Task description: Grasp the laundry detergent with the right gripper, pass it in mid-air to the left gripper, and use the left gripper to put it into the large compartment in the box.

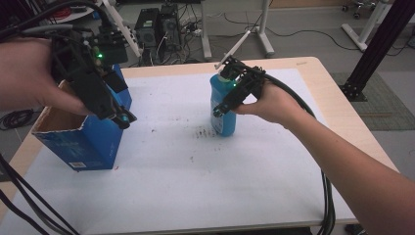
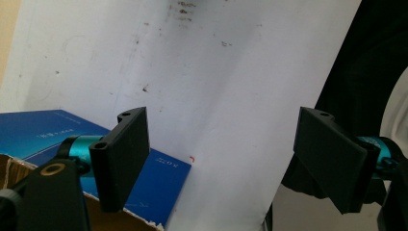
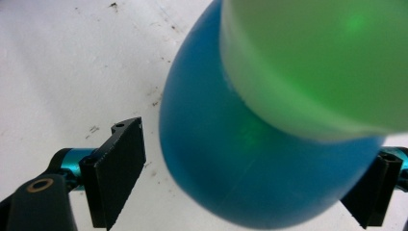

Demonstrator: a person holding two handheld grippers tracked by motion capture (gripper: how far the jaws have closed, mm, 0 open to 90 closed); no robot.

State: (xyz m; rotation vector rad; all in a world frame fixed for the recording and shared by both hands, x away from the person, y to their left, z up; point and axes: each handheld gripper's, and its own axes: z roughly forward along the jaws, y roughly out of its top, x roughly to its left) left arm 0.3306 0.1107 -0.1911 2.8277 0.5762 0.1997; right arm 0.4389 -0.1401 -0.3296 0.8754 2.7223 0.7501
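A blue bottle (image 1: 226, 125) with a pale green cap (image 1: 222, 77) stands upright near the middle of the white sheet (image 1: 195, 176). My right gripper (image 1: 218, 108) reaches down around it from the right. In the right gripper view the bottle (image 3: 231, 144) sits between the open jaws of my right gripper (image 3: 255, 159), with a gap at the left jaw. An open-topped blue cardboard box (image 1: 83, 142) stands at the table's left. My left gripper (image 1: 123, 119) hovers over its right side. The left gripper (image 2: 223, 154) is wide open and holds nothing, with the box (image 2: 43, 132) below its left jaw.
The white sheet covers most of a wooden table (image 1: 337, 112). Dark smudges (image 1: 200, 132) mark the sheet left of the bottle. Computer towers (image 1: 156, 27), cables and desk legs stand on the floor behind. A black frame post (image 1: 381, 44) rises at the right.
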